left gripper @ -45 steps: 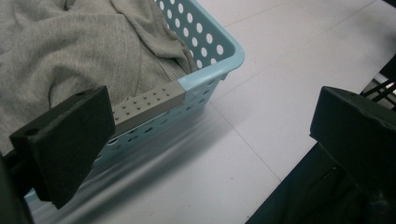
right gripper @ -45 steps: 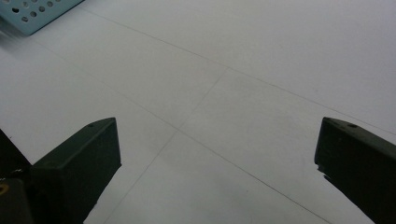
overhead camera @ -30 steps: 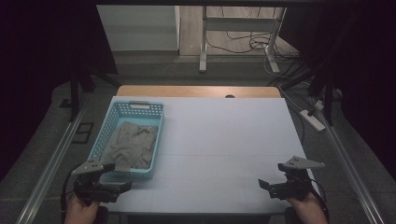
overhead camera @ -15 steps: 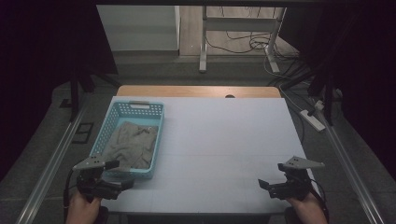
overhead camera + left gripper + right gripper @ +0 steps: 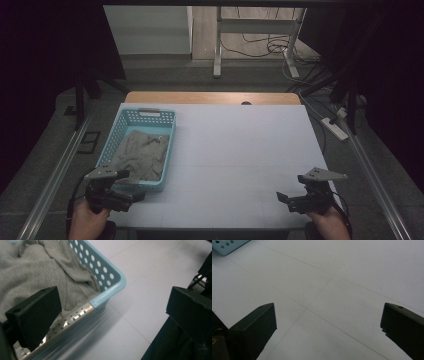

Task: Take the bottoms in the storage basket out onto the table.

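A light blue perforated basket point(image 5: 168, 131) sits on the left of the white table point(image 5: 240, 150), with a crumpled grey cloth point(image 5: 141, 156) inside. My left gripper point(image 5: 136, 190) hovers at the basket's near right corner. In the left gripper view the left gripper point(image 5: 113, 300) is open wide, one jaw over the cloth point(image 5: 30, 270) and the basket rim point(image 5: 112, 288) between the jaws. My right gripper point(image 5: 281, 197) is low at the table's near right. In the right gripper view the right gripper point(image 5: 328, 312) is open over bare table, holding nothing.
A wooden strip point(image 5: 210, 97) runs along the table's far edge. Metal rails flank both sides, and a power strip point(image 5: 335, 127) with cables lies on the floor at the right. A corner of the basket point(image 5: 229, 245) shows far off in the right gripper view.
My left gripper has edged forward and right, up to the basket's near corner. The right gripper has barely shifted.
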Demonstrator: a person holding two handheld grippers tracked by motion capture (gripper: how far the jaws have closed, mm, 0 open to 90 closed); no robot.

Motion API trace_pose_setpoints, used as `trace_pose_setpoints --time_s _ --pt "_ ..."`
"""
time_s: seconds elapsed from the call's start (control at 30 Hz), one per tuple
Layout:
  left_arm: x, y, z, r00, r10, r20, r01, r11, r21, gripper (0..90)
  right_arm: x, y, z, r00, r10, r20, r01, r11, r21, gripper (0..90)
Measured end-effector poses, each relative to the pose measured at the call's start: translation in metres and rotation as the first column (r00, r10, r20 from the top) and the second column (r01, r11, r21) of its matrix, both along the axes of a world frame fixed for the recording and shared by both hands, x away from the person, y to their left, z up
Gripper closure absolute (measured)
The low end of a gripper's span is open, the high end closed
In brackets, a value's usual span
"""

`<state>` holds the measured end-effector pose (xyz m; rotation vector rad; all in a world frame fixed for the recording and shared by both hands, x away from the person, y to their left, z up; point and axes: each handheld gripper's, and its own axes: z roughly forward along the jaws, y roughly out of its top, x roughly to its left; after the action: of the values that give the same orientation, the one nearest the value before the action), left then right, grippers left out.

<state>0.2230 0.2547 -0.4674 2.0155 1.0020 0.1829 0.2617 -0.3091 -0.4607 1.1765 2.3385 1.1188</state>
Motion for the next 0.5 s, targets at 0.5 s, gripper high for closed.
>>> trace_pose_setpoints --time_s 0.5 --pt "0.019 0.004 0.005 0.9997 0.025 -0.005 -0.025 0.9989 -0.039 0.0 0.0 0.0 0.0 1.0 -0.002 0.001 0.002 1.0 -0.006 0.7"
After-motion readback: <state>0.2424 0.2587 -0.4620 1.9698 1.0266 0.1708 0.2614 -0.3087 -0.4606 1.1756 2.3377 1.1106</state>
